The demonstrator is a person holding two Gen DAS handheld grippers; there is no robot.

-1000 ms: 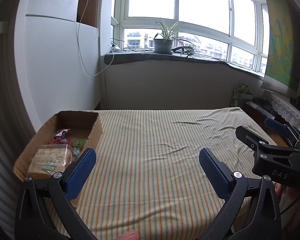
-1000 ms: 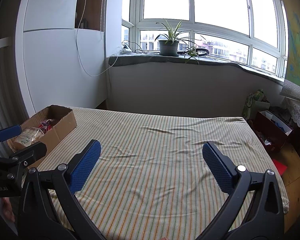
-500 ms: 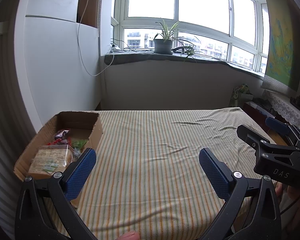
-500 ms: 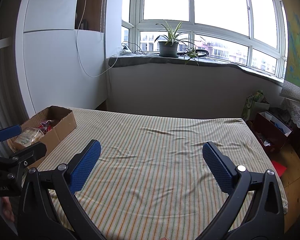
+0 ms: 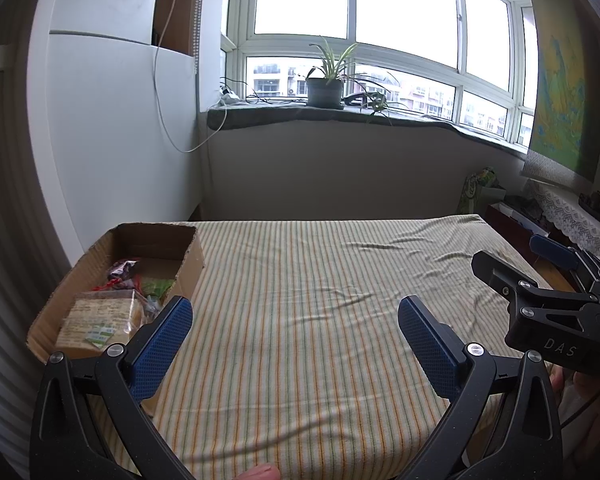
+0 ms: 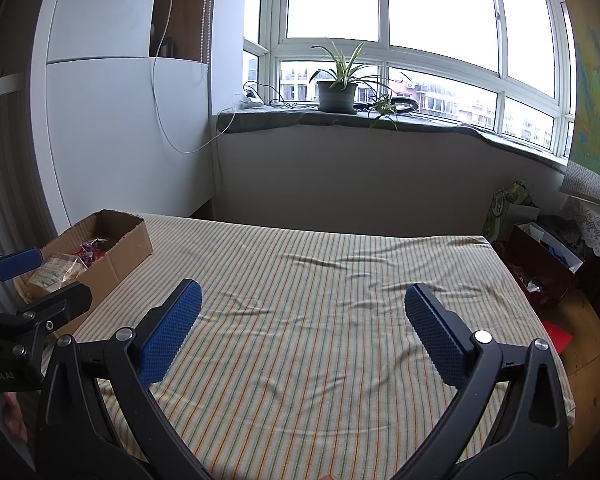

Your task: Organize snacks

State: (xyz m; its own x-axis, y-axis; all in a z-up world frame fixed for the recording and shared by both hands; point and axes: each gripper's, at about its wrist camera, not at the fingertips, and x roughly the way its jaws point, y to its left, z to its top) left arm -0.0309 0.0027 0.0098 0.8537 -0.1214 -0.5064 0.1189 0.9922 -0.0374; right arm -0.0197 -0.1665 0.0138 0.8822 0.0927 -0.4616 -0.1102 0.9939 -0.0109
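An open brown cardboard box (image 5: 188, 264) sits at the far left corner of the striped-sheeted bed (image 5: 308, 304); wrapped snack packets (image 5: 104, 312) lie inside it. A potted plant (image 5: 326, 88) stands on the windowsill behind.

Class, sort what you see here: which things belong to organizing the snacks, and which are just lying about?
Job:
cardboard box
snack packets
left gripper, open
right gripper, open

Lying about:
potted plant
striped bedsheet
red box on the floor
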